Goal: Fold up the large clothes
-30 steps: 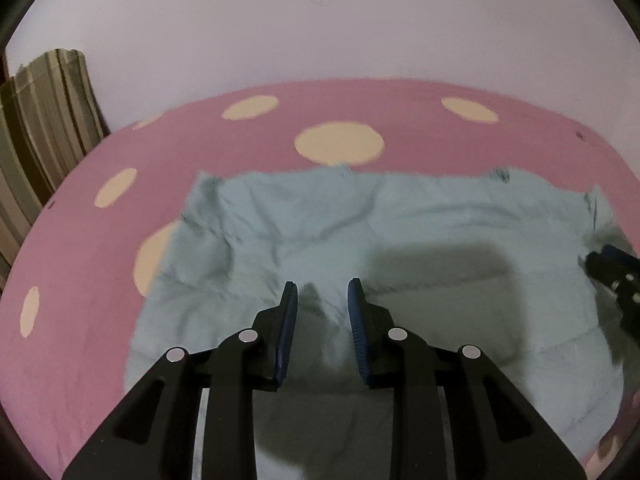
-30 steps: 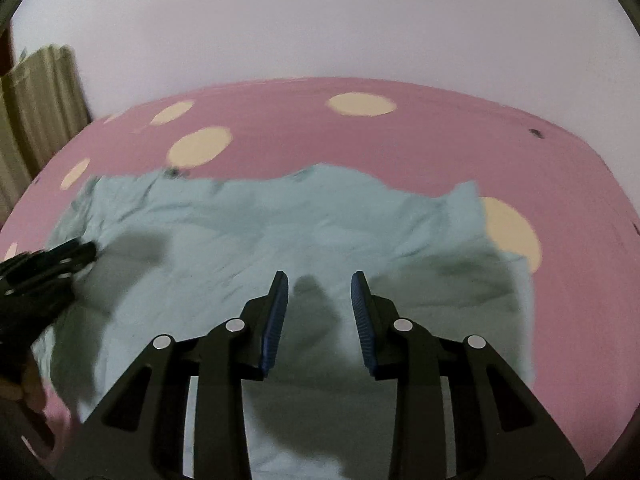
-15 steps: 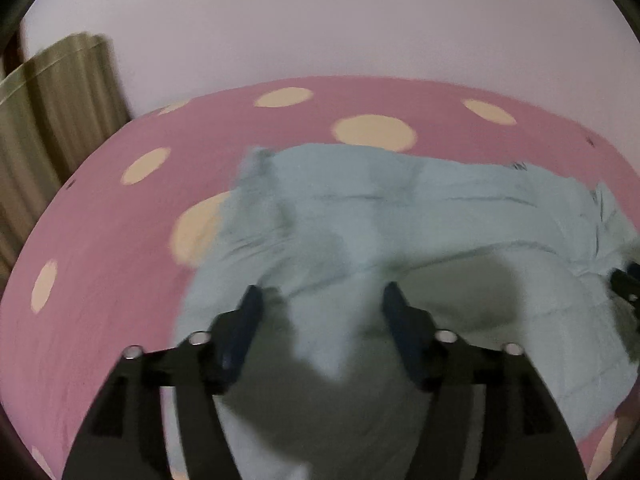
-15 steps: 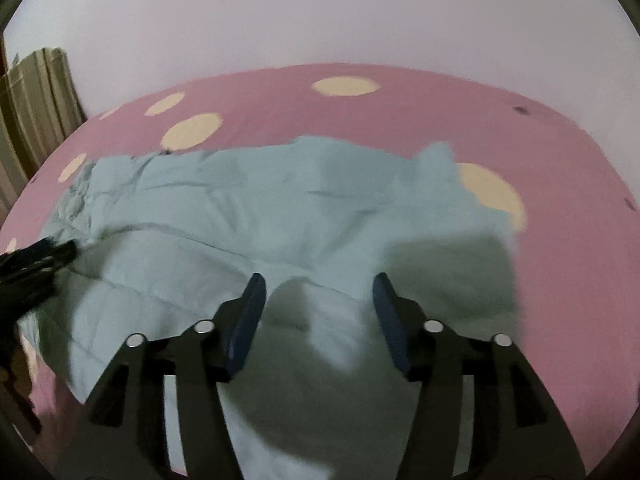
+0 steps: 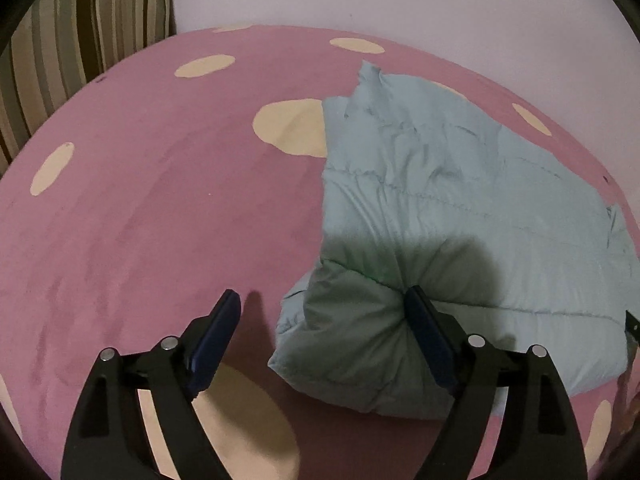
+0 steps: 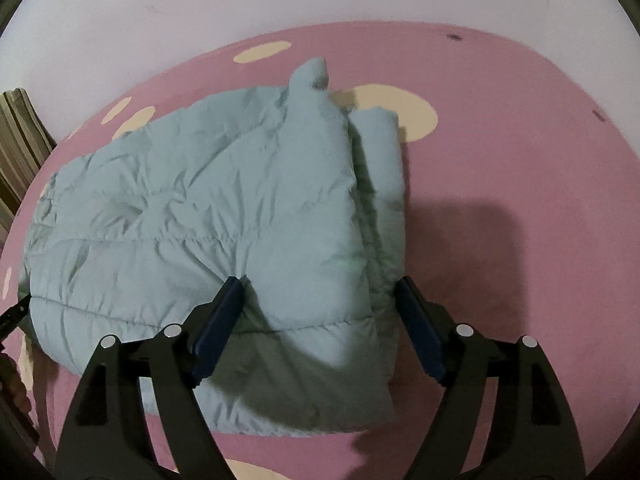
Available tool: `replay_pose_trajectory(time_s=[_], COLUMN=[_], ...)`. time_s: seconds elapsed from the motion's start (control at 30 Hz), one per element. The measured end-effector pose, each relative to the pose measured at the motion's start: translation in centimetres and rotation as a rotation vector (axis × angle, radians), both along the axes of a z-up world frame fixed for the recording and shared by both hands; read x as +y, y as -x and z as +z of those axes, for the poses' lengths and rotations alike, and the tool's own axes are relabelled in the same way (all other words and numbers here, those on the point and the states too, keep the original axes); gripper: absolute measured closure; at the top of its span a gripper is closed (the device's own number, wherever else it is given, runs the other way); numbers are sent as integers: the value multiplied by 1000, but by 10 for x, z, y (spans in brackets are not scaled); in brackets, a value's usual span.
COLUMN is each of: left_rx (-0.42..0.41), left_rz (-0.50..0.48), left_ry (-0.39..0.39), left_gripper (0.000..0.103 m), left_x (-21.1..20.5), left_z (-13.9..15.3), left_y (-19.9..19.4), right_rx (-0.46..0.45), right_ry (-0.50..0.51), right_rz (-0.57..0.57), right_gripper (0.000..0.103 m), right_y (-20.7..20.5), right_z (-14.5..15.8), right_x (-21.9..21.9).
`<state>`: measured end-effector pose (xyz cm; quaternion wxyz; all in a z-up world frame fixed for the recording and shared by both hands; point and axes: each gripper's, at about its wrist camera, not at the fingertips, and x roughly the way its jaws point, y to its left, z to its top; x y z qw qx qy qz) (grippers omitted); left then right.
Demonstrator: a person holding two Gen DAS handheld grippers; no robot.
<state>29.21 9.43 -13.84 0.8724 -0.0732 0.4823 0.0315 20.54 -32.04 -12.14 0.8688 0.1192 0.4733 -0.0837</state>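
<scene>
Jacket [image 6: 208, 216] now folded over, puffy, pale blue

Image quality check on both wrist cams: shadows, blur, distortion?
Left wrist: sharp; gripper shadow darkens the near end of the jacket; fisheye bows the pink spotted cover. Right wrist: sharp; hard shadow on the cover right of the jacket, dark vignette at corners.

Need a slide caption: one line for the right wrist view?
Open right claw over the near edge of a folded pale blue puffer jacket on a pink dotted cover.
</scene>
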Motion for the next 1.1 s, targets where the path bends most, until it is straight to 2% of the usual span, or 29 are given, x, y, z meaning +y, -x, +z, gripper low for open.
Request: replay_pose_trajectory(time_s=[0.03, 0.07, 0.1, 0.13, 0.2, 0.23, 0.3, 0.4, 0.5, 0.8, 1.1], left_rx=[-1, -1, 4, 3, -5, -11, -18, -27, -42, -73, -88], left_rz=[-5, -22, -40, -49, -76, -90, -112, -127, -125, -115, -107], left_ry=[4, 14, 29, 36, 18, -2, -27, -64, -83, -105, -111], left_gripper=[21, 30, 40, 44, 59, 62, 75, 85, 89, 92, 93], left_x=[0, -2, -4, -6, -16, -21, -29, -37, -40, -40, -31], left_z=[-1, -3, -6, -6, -6, -5, -3, -1, 2, 11, 19], left_y=[0, -2, -2, -1, -1, 0, 0, 1, 4, 11, 22], right_rx=[5, 7, 9, 11, 12, 11, 9, 4, -8, -41, -62], right_ry=[-6, -7, -16, -32, -34, -26, -19, -8, 1, 20, -4], right_rz=[0, -1, 1, 4, 10, 17, 24, 37, 37, 33, 35], right_gripper=[25, 28, 35, 39, 49, 52, 62, 71, 76, 85, 89], right_y=[-1, -3, -3, -3, -3, -4, -5, -5, -2, 7, 15], right_z=[-2, -4, -6, -8, -11, -11, -10, -9, -6, 2, 7], right_x=[0, 1, 1, 2, 6, 10, 15, 21, 25, 31, 32])
